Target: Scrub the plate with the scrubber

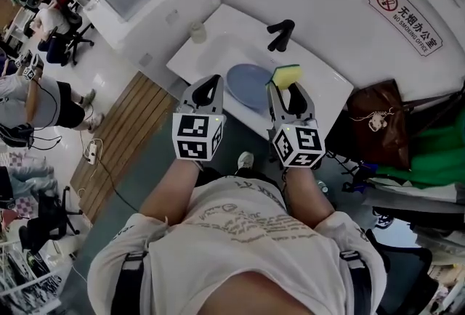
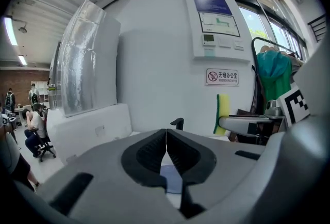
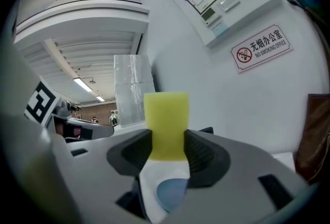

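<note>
i'm holding the right gripper above the white table, its jaws clamping the scrubber. the scrubber's long axis is running along the jaws, and its yellow end is sticking out past the tips. the left gripper is hanging beside it, jaws pressed together on nothing. the plate is lying flat on the table, below and just ahead of both grippers. it is sitting between them in the head view and peeking out under the jaws in each gripper view. i'm judging the right gripper to be the nearer, its scrubber over the plate's right rim but apparently not touching. the coming move is calling for tipping the scrubber forward and down onto the plate's face.
</note>
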